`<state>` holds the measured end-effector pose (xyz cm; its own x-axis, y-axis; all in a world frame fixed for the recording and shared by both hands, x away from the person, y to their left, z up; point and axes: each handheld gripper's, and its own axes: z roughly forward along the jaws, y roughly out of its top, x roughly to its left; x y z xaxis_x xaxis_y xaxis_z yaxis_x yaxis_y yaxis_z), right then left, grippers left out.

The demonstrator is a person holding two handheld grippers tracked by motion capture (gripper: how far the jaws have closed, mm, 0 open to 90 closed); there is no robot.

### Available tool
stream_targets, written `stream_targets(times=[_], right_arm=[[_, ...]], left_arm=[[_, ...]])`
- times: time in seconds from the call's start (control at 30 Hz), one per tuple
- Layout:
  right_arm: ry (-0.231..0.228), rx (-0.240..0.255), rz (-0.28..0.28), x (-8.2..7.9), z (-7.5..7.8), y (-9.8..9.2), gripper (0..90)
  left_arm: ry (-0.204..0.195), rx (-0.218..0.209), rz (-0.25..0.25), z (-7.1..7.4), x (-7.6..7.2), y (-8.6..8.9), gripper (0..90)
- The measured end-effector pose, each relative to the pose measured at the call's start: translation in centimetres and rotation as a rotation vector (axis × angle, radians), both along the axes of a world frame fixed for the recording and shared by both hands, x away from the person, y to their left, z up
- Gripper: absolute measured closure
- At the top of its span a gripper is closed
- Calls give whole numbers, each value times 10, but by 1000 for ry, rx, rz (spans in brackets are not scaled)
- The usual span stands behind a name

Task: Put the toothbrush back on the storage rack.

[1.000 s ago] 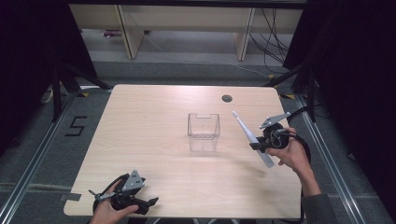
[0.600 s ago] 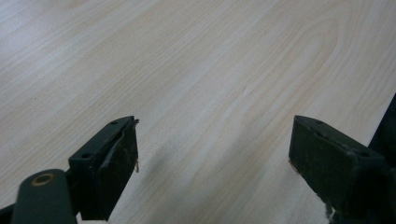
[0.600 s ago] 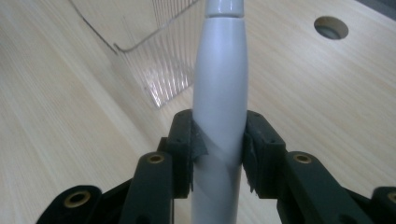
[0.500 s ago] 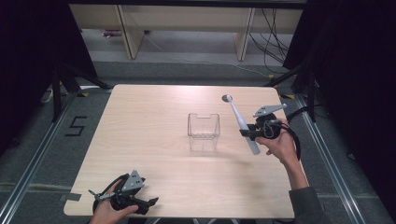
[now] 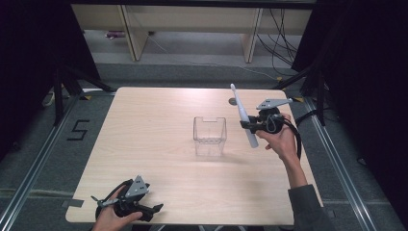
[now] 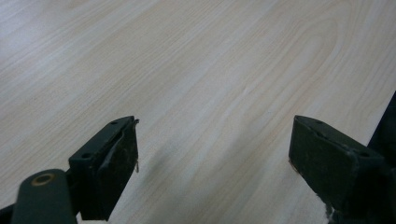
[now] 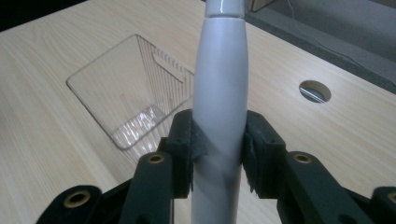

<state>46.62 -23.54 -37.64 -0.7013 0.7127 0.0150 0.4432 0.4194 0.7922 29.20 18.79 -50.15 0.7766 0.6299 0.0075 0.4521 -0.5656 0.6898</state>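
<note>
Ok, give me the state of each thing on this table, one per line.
Electric toothbrush handle: lifted off the table, clamped, tilted.
Clear plastic bin: upright, empty, standing on the table.
Right tool: shut on the handle.
Left tool: open, nothing between its jaws, low by the table's near edge.

The white handle (image 7: 219, 93) is cut off by the top edge of the right gripper view, above the clear container (image 7: 135, 93), so its head cannot be assessed there. Its lower end is hidden behind the fingers (image 7: 184, 144) and that view's bottom edge. In the high view, the head at the handle's far end, beyond the container, is too small to identify.
</note>
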Motion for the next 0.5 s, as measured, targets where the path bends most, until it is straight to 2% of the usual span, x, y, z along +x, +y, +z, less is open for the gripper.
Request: stream_targets(times=[0.1, 0.13, 0.17, 0.23, 0.43, 0.5], right_arm=[[-10, 5, 1, 2, 3, 4, 665], [-9, 21, -6, 2, 4, 6, 665], [-37, 25, 0, 4, 8, 8, 666], [-52, 44, -3, 4, 11, 12, 665], [-85, 76, -3, 6, 16, 20, 665], [-89, 72, 5, 7, 18, 20, 666]], left_arm=[[0, -3, 3, 0, 0, 0, 151], [0, -7, 4, 0, 0, 0, 151], [0, -5, 3, 0, 0, 0, 151], [0, -5, 1, 0, 0, 0, 151], [1, -6, 2, 0, 0, 0, 151], [0, -5, 2, 0, 0, 0, 151]])
